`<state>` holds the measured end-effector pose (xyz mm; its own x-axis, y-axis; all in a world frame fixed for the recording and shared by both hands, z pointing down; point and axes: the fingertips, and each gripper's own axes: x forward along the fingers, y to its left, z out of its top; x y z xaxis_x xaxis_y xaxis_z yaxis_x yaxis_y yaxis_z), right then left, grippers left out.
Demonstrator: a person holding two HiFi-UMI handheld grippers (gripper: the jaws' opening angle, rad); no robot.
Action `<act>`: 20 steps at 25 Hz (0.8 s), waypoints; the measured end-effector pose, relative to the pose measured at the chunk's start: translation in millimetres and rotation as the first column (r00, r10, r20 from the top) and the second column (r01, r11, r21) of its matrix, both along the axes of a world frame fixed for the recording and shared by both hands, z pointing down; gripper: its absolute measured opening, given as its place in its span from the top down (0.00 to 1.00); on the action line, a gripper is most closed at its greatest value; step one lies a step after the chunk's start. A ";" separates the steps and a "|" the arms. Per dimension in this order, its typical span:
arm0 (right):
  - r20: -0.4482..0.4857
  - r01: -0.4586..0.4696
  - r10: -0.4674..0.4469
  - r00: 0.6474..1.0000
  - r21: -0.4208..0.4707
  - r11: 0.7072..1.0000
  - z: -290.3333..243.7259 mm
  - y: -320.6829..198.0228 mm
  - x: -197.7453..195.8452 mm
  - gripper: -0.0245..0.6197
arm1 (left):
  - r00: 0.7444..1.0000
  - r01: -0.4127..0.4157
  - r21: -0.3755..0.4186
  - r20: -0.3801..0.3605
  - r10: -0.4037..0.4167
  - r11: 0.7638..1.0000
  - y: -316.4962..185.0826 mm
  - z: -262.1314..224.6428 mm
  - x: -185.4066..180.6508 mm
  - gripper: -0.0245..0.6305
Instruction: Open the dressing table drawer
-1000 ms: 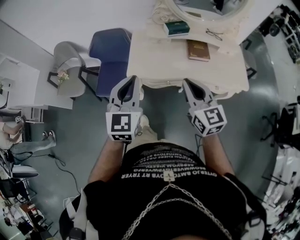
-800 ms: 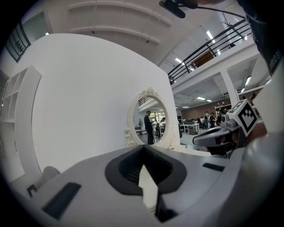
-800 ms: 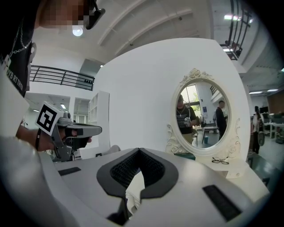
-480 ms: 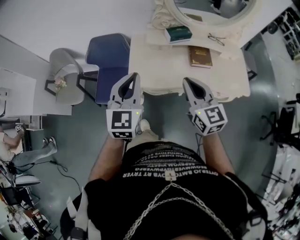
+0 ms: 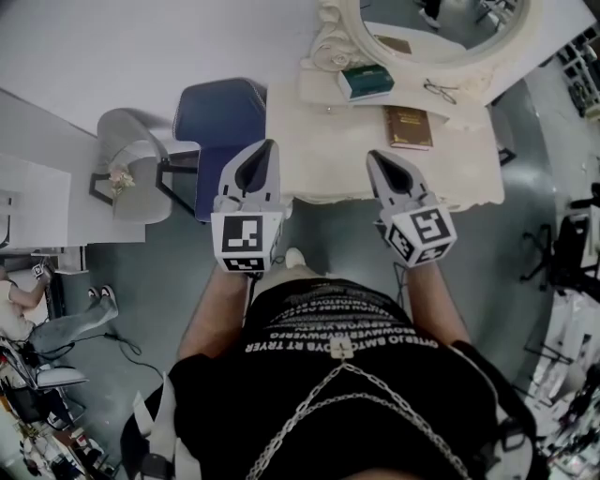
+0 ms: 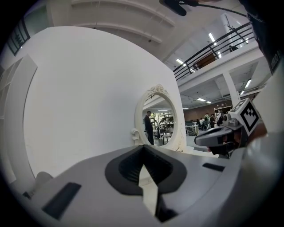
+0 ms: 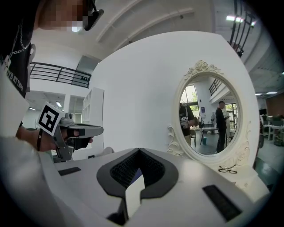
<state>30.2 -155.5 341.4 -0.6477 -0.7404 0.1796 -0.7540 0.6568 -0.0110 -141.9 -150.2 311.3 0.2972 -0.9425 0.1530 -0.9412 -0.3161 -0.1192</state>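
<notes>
The cream dressing table with its oval mirror stands right in front of me. Its drawer front is hidden under the tabletop's front edge in the head view. My left gripper is held level over the table's front left corner, jaws shut with nothing between them. My right gripper reaches over the front edge near the middle, also shut and empty. In the left gripper view the gripper faces the mirror. The right gripper faces the mirror too.
On the tabletop lie a green book, a brown book and a pair of glasses. A blue chair stands close to the table's left side, and a grey chair further left. A person sits at far left.
Both grippers have moved forward to the table together; their tips now reach over its front edge. The table sits lower and nearer in the head view. Both jaws stayed shut.
</notes>
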 end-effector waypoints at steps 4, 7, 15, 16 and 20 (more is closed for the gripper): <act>-0.009 0.001 -0.001 1.000 0.007 1.000 -3.8 -18.6 -24.8 0.96 | 1.000 -0.020 0.010 -0.009 0.020 1.000 -22.1 -2.6 -16.4 0.96; -0.019 -0.008 0.008 1.000 0.010 1.000 -2.7 -32.0 -36.2 0.96 | 0.999 -0.038 0.009 -0.016 0.038 0.999 -35.5 1.3 -24.4 0.96; -0.035 -0.047 0.047 0.998 0.007 0.999 4.0 -51.5 -58.0 0.96 | 0.995 -0.094 -0.026 -0.033 0.094 0.995 -57.5 22.8 -30.7 0.96; -0.039 -0.050 0.050 0.998 0.005 0.999 5.2 -51.5 -58.9 0.96 | 0.994 -0.102 -0.033 -0.034 0.101 0.994 -58.6 26.1 -29.5 0.96; -0.057 -0.069 0.069 0.996 -0.010 0.998 10.7 -51.6 -55.0 0.96 | 0.991 -0.132 -0.065 -0.044 0.129 0.989 -60.3 39.9 -20.6 0.96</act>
<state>-24.8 -207.0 352.2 -0.5838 -0.7806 0.2233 -0.7971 0.6033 0.0253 -162.5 -210.4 351.2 0.4239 -0.8832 0.2004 -0.8949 -0.4425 -0.0571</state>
